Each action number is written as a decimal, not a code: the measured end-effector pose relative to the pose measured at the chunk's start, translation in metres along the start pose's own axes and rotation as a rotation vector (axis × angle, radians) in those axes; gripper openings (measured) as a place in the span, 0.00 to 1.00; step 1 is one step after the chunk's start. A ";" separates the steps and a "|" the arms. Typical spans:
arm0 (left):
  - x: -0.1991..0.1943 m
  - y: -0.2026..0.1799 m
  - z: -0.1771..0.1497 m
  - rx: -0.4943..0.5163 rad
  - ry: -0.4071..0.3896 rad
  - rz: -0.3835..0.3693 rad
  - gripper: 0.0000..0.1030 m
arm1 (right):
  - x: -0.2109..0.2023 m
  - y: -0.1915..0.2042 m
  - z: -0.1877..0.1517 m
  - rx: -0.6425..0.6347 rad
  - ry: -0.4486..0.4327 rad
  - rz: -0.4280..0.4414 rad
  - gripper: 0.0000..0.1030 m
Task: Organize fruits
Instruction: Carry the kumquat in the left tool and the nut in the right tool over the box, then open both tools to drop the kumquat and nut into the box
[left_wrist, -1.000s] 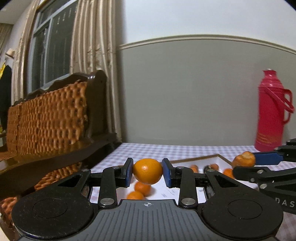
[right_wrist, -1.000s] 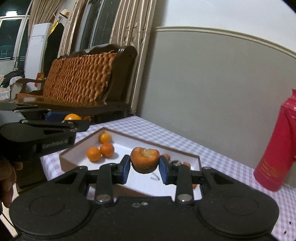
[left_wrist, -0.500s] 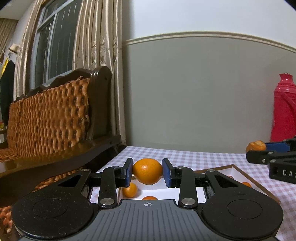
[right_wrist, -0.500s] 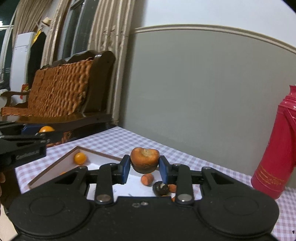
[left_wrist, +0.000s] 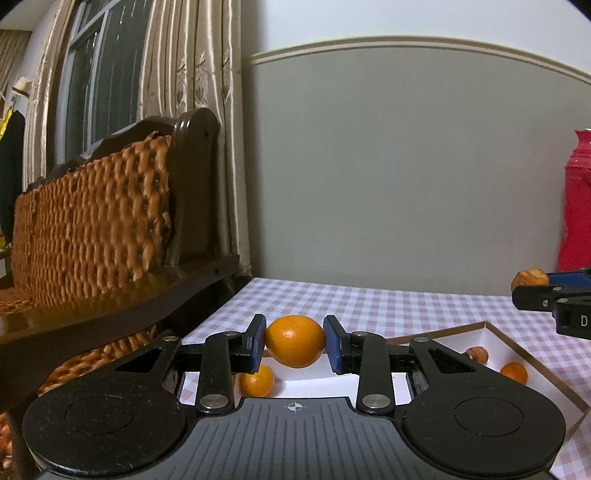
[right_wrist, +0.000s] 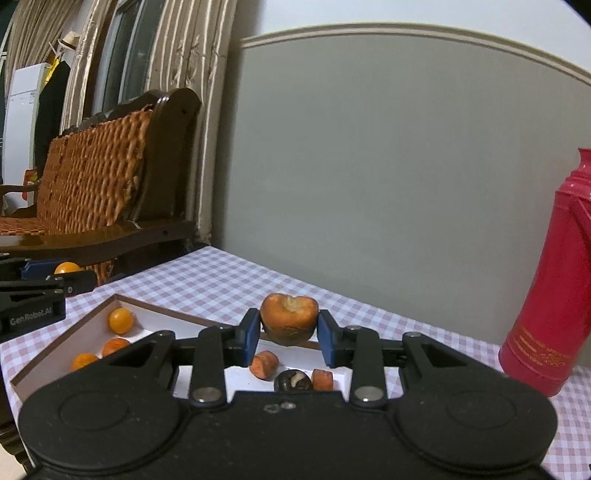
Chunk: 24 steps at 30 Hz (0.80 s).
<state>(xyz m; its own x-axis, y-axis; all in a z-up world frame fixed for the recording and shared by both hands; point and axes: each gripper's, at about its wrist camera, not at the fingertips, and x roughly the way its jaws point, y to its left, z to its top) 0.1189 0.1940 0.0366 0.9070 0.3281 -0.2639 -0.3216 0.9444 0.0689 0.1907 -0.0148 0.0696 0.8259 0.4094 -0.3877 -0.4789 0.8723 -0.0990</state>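
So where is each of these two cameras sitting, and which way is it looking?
Left wrist view: rides on the left hand-held gripper, looking forward along its fingers at the orange they clamp, above the tray; the right hand-held gripper shows at its right edge.
Right wrist view: rides on the right hand-held gripper, looking forward at the shrivelled fruit it clamps; the left one shows at its left edge.
Shared: tray, checked tablecloth, red thermos, wicker bench.
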 end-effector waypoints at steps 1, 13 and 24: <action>0.003 -0.001 0.000 0.003 0.004 -0.001 0.33 | 0.003 -0.001 0.000 -0.001 0.005 0.000 0.24; 0.040 0.001 -0.004 -0.002 0.081 -0.002 0.33 | 0.037 -0.016 -0.004 0.036 0.068 0.016 0.24; 0.067 0.002 -0.005 0.013 0.163 0.007 0.33 | 0.063 -0.030 -0.011 0.055 0.139 0.032 0.24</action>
<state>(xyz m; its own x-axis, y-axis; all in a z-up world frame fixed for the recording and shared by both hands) 0.1781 0.2176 0.0140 0.8481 0.3275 -0.4164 -0.3232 0.9427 0.0831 0.2538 -0.0181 0.0376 0.7597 0.3992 -0.5134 -0.4838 0.8744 -0.0360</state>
